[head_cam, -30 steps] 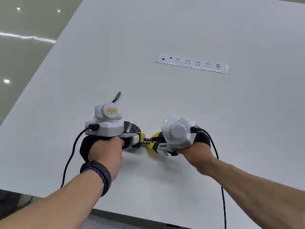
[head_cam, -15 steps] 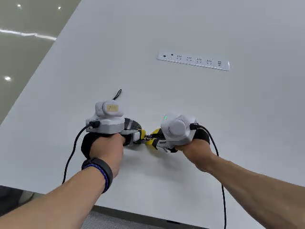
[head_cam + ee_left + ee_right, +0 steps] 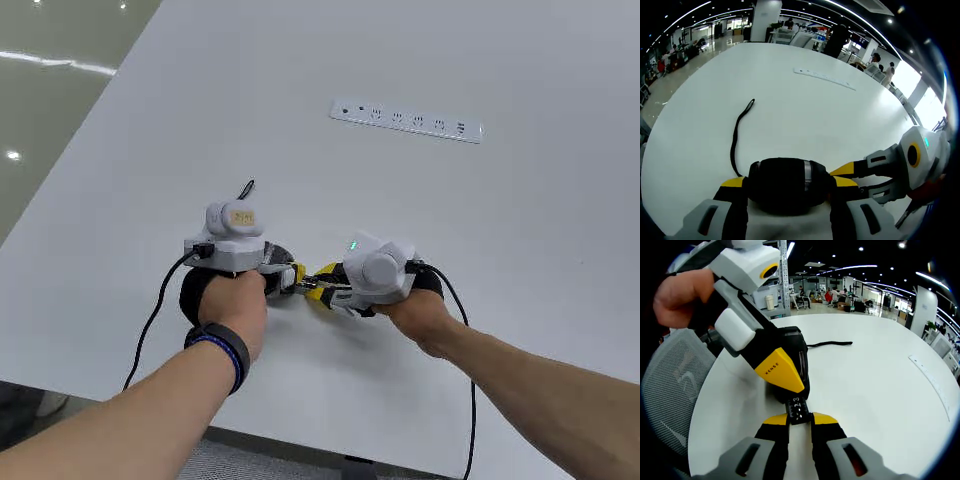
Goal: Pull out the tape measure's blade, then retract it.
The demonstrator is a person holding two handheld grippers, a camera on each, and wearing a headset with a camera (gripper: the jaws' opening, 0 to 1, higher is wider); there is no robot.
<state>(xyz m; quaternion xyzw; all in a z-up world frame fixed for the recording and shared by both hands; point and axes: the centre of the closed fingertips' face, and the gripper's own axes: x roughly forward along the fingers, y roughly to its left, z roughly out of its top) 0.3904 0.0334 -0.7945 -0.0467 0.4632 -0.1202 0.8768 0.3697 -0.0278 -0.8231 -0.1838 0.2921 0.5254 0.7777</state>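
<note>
Little is changed since earlier picture: tools are kept close together. Black rubber tape measure (image 3: 780, 175) is clamped in yellow-tipped left tool (image 3: 788, 182) near white worktop's (image 3: 450, 220) front. Short numbered blade end (image 3: 797, 408) is pinched by right tool (image 3: 800, 418). Risk: blade slipped from pinch if pulled askew, then snapped back.

Tape measure (image 3: 794, 345) black with silver band, strap (image 3: 737, 130) black. Blade (image 3: 797, 410) black, white numerals. Left hand-held gripper (image 3: 789, 181), right hand-held gripper (image 3: 800, 418): white-grey bodies, yellow-black jaws. Surface (image 3: 300, 120) white.
</note>
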